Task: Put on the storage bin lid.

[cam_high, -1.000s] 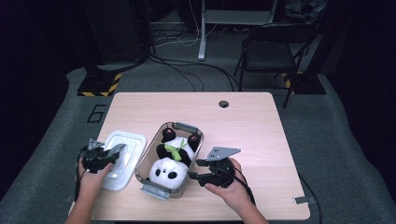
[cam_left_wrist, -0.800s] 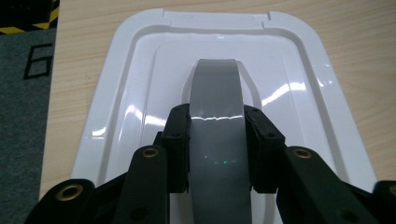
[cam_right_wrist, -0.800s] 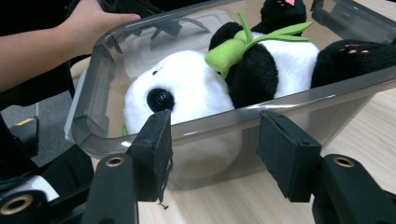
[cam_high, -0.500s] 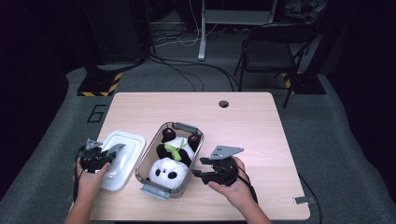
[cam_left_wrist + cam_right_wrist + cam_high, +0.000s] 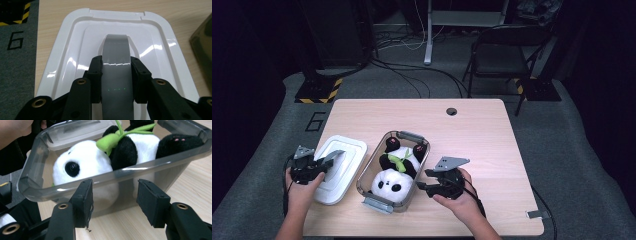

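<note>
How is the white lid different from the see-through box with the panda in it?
The lid is solid white, while the box is clear grey. The lid is flat and shallow; the box is deep, with a toy panda lying inside. The left tongs pinch the lid's grey handle; the right tongs stand open beside the box. Both are rounded rectangles.

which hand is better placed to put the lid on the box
Left. The left gripper is already shut on the grey handle of the white lid, beside the box. The right gripper stands open at the box's side wall.
</note>
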{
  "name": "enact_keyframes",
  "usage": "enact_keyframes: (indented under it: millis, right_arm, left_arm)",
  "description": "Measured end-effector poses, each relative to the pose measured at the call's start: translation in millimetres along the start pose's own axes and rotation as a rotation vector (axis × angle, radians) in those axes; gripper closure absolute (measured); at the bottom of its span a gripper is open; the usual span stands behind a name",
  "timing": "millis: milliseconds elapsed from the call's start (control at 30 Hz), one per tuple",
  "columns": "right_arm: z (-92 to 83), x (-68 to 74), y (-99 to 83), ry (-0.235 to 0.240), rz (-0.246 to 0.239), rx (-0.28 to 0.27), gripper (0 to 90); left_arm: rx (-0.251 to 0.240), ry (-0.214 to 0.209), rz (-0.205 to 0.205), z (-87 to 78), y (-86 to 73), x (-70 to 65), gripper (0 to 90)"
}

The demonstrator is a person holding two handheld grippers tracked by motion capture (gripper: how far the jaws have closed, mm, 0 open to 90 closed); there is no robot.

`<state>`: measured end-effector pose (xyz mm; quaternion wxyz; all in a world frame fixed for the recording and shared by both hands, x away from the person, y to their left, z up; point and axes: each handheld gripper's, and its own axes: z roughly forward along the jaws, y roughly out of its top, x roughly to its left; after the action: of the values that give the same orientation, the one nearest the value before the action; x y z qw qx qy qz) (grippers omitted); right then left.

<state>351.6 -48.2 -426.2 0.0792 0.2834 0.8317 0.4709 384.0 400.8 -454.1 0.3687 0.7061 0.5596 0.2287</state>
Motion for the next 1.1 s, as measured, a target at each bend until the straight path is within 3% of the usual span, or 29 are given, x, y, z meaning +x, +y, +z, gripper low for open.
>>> enact_keyframes:
  millis: [200,367,500,700,833,1100]
  right_arm:
    - [2.6,1.1,3.5,0.026,0.003,-0.006,45.9]
    - [9.2,3.7,6.4,0.049,-0.006,-0.005,45.7]
    - [13.7,7.1,9.8,0.032,-0.028,-0.007,45.7]
    - [17.4,10.7,13.8,0.028,-0.020,-0.016,45.5]
    - [19.7,15.8,16.3,0.052,-0.039,-0.014,45.5]
    - [23.3,22.3,16.8,0.082,-0.050,-0.005,45.5]
  left_arm:
    - [-0.025,-0.040,-0.024,-18.0,8.2,-0.9,66.7]
    - [-0.032,-0.061,-0.010,-31.2,15.2,-4.0,66.6]
    - [-0.039,-0.078,-0.007,-40.4,19.4,-4.7,66.7]
    - [-0.038,-0.093,-0.015,-54.4,25.6,0.6,66.6]
    - [-0.046,-0.090,-0.014,-59.7,30.6,0.2,66.7]
    - [-0.046,-0.131,0.009,-60.0,39.0,-7.5,66.6]
